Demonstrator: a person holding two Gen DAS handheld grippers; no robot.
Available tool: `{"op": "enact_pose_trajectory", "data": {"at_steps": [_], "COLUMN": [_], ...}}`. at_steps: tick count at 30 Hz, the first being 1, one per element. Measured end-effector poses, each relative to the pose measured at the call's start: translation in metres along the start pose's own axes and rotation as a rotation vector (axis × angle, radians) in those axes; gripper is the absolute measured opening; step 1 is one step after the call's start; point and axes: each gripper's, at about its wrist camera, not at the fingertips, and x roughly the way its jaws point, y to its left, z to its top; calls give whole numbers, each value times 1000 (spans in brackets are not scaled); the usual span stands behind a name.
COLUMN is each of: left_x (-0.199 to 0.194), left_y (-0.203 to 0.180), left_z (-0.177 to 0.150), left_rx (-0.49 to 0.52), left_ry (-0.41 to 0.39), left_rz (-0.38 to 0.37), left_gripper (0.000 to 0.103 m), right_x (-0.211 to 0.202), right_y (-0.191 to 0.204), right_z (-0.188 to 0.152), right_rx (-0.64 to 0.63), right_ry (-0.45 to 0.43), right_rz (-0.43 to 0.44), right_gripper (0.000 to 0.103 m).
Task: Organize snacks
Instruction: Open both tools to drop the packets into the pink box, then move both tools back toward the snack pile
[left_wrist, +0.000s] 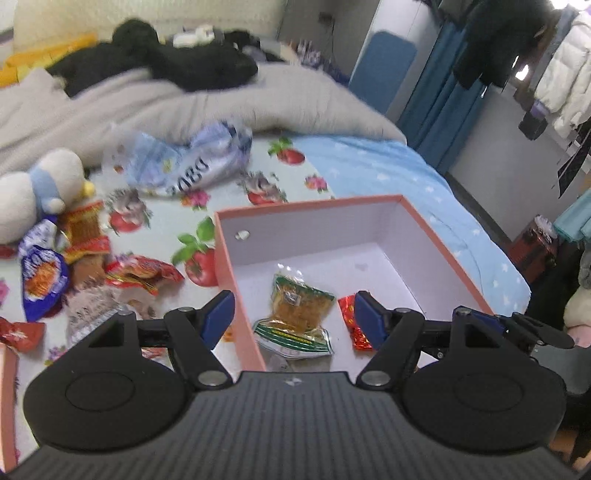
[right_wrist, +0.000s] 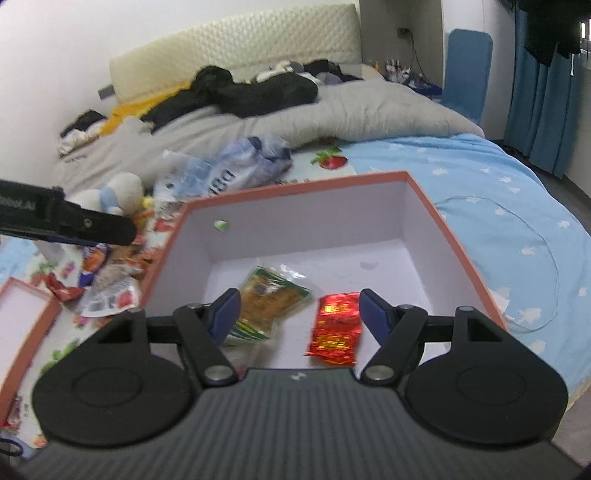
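Two packets in box (right_wrist: 436, 206): green one (right_wrist: 271, 302), red one (right_wrist: 338, 326), print unreadable. My left gripper (left_wrist: 295, 317), right gripper (right_wrist: 299, 314) jaws spread wide, holding nothing.

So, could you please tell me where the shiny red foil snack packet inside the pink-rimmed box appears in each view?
Left wrist view: the shiny red foil snack packet lies low, right of centre, partly hidden behind the gripper's right finger.
Right wrist view: it lies near the centre bottom, in full view.
Shared landmark: the green-edged clear snack packet lies just left of it.
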Motion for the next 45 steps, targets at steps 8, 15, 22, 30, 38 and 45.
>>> {"op": "enact_pose_trajectory", "data": {"at_steps": [8, 15, 22, 30, 38, 45], "left_x": [-47, -88, -125, -148, -173, -172], "left_y": [12, 22, 38, 57, 87, 126], "left_z": [-30, -58, -86, -120, -154, -189], "left_rx": [-41, -36, -49, -63, -93, -202], "left_ry": [-71, -139, -215, -220, -230, -191], "left_rz": [-20, -6, 39, 91, 163, 213], "left_gripper": [76, 76, 76, 76, 76, 76], "right_x": [-34, -56, -72, -75, -83, -77], "right_y": [33, 56, 83, 114, 150, 179], "right_z": [-11, -25, -46, -69, -86, -104], "right_rx": [-15, -6, -43, -44, -101, -146], "right_ry": [-66, -101, -117, -124, -124, -94], "right_rz": [51, 79, 107, 114, 163, 205], "right_gripper": [73, 73, 73, 73, 73, 73]}}
